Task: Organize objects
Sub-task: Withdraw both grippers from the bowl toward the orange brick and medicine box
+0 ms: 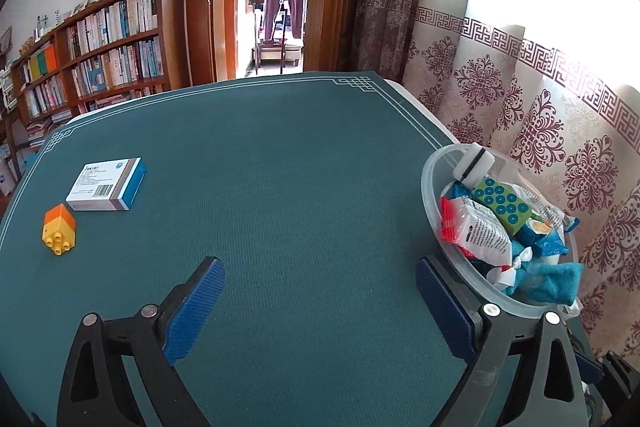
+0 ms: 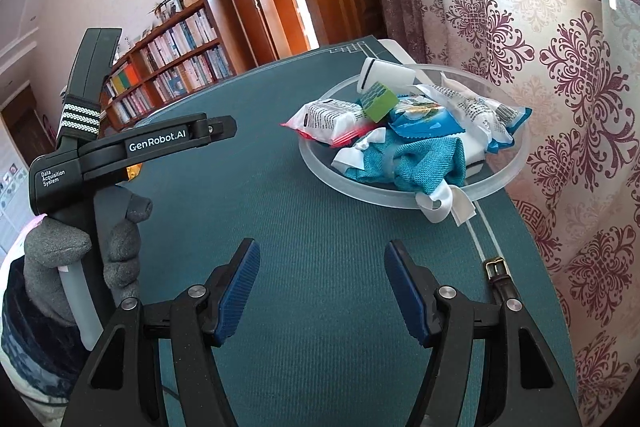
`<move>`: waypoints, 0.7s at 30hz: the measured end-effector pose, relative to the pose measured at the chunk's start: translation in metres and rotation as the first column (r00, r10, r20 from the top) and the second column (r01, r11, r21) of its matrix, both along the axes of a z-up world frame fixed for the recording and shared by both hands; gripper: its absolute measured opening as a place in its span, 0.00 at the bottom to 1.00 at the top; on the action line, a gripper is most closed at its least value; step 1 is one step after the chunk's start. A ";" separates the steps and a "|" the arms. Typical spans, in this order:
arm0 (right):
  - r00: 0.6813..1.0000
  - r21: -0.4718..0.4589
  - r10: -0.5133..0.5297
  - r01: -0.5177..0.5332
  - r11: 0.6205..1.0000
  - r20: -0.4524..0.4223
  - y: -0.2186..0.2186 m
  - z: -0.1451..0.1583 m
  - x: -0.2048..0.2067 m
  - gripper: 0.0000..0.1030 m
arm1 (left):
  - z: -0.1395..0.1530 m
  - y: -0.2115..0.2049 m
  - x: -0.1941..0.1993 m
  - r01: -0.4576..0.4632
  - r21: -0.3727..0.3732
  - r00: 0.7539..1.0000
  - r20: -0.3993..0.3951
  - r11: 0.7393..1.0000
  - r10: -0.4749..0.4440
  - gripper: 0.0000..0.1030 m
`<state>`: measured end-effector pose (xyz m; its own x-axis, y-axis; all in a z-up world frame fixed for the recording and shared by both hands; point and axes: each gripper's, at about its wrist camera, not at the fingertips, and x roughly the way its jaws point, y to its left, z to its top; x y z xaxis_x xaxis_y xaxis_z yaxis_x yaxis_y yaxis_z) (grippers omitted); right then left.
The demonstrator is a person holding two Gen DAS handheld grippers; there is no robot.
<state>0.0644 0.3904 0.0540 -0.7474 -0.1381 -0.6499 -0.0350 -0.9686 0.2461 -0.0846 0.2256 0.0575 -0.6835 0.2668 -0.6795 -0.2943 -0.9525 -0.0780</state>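
Observation:
A clear plastic bowl (image 1: 434, 211) at the table's right edge holds snack packets, a green dotted block (image 1: 500, 205), a white cylinder and a blue cloth. It shows in the right wrist view too (image 2: 500, 179). A white and blue medicine box (image 1: 106, 185) and a yellow-orange toy brick (image 1: 59, 229) lie on the green mat at the left. My left gripper (image 1: 320, 275) is open and empty, its right finger next to the bowl. My right gripper (image 2: 322, 259) is open and empty, short of the bowl. The left gripper's body (image 2: 132, 147) shows at the left.
A brown strap with a brass buckle (image 2: 500, 275) lies by my right gripper's right finger. A patterned curtain (image 2: 560, 87) hangs close behind the table's right edge. A bookshelf (image 1: 100, 47) and an open door (image 1: 280, 7) stand beyond the table.

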 end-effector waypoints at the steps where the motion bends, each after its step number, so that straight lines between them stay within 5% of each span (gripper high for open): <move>1: 1.000 -0.001 0.005 -0.005 1.000 0.003 -0.003 0.000 -0.001 0.64 | -0.001 -0.005 -0.001 -0.011 -0.003 1.000 0.001 1.000 0.011 0.96; 21: 0.992 0.002 0.112 -0.112 0.994 0.061 -0.068 -0.012 -0.029 0.64 | -0.014 -0.112 -0.020 -0.231 -0.046 0.973 -0.007 0.972 0.231 0.96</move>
<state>0.0350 0.3220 0.0424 -0.6864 -0.2154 -0.6946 0.0593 -0.9685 0.2418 -0.1043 0.1134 0.0430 -0.7236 0.0699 -0.6866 -0.0660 -0.9973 -0.0319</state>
